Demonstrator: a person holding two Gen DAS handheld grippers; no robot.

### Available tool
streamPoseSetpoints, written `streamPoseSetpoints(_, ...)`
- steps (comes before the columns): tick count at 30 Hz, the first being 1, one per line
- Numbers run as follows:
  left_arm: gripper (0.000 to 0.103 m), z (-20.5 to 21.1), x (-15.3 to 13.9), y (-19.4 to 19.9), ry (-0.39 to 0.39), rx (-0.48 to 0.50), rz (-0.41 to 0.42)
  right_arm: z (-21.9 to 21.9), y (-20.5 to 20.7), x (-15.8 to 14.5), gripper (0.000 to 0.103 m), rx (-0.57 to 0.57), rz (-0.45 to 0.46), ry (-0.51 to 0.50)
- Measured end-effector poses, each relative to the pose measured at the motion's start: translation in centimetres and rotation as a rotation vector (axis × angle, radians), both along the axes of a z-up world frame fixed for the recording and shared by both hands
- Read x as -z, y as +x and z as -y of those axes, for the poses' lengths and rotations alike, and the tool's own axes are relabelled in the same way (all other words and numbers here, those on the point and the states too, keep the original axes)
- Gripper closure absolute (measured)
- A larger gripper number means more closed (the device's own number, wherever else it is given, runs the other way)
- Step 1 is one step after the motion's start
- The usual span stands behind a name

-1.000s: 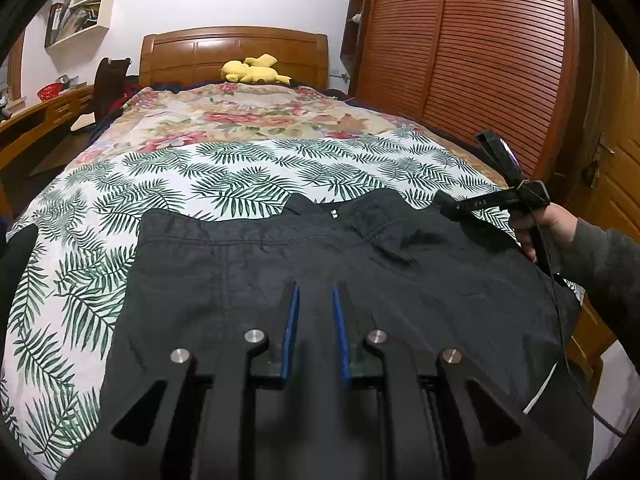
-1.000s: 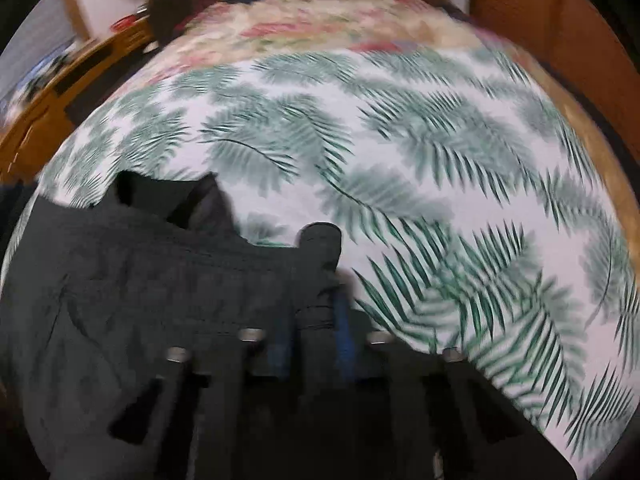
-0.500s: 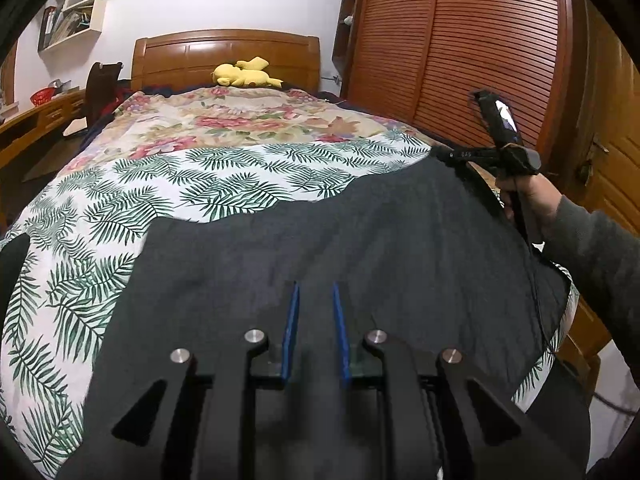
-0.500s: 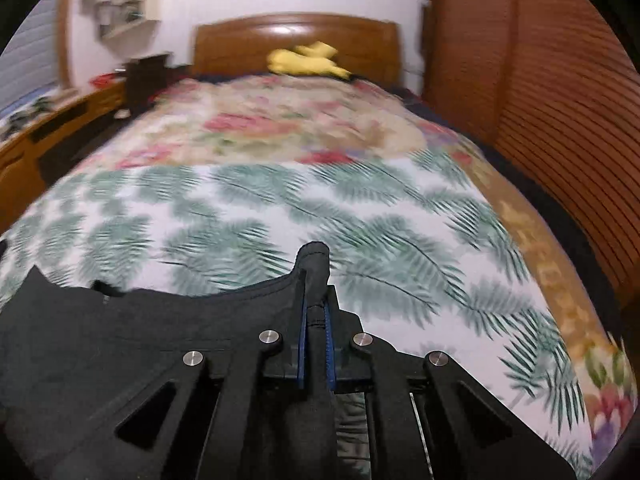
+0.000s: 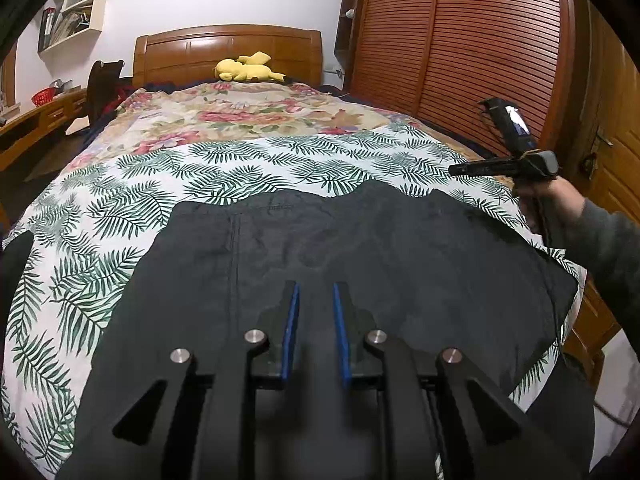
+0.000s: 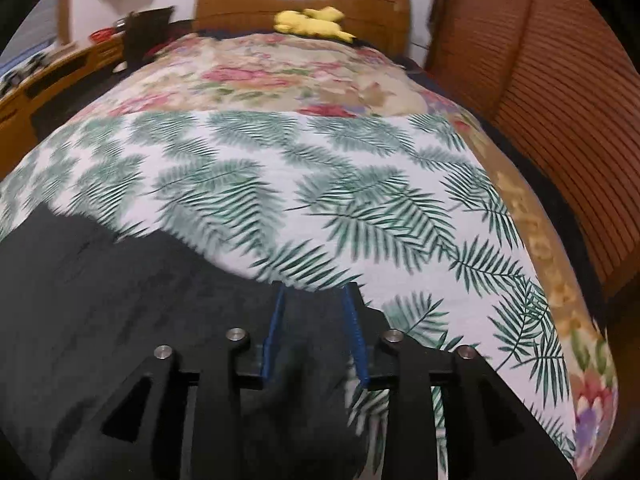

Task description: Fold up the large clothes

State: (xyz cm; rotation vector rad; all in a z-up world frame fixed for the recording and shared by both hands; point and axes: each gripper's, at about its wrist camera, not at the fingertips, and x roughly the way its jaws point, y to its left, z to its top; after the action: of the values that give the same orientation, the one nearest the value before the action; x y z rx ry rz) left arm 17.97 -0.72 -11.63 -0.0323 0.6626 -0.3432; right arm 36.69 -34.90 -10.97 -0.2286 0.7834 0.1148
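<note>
A black garment [image 5: 400, 248] lies spread on the palm-leaf bedcover [image 5: 120, 208], one layer folded over toward the headboard. My left gripper [image 5: 315, 285] sits low over its near edge, and dark cloth fills the narrow gap between the blue pads [image 5: 289, 320], so it looks shut on the garment. A hand holds my right gripper [image 5: 454, 170] just above the garment's far right edge. In the right wrist view, that gripper [image 6: 315, 288] has its jaws opening. The garment [image 6: 100, 288] lies under and between them, with neither pad pressing on it.
A yellow plush toy [image 5: 248, 70] rests by the wooden headboard [image 5: 228, 46]. A slatted wooden wardrobe [image 5: 460, 40] runs along the bed's right side. A desk [image 5: 36, 120] stands at the left. A floral quilt [image 5: 240, 108] covers the far half of the bed.
My right gripper lifted the garment's corner, carried it over toward the headboard, then let go and rose. The garment now lies flat again. The left gripper stayed put.
</note>
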Motion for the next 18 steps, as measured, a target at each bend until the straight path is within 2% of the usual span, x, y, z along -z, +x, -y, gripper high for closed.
streamPoseSetpoints(5, 0.088, 0.3, -0.2, -0.9, 0.018, 0.003, 0.006, -3.4, -5.6, 0.3, 0.070, -0.152, -0.051, 0.037)
streamPoseSetpoints(10, 0.088, 0.2, -0.4, -1.8, 0.024, -0.004, 0.010, -6.6, -10.8, 1.5, 0.069, -0.256, -0.098, 0.095)
streamPoseSetpoints(18, 0.088, 1.2, 0.3, -3.6, 0.042, 0.009, -0.010, -10.6, -16.7, 3.5, 0.069, -0.369, -0.123, 0.134)
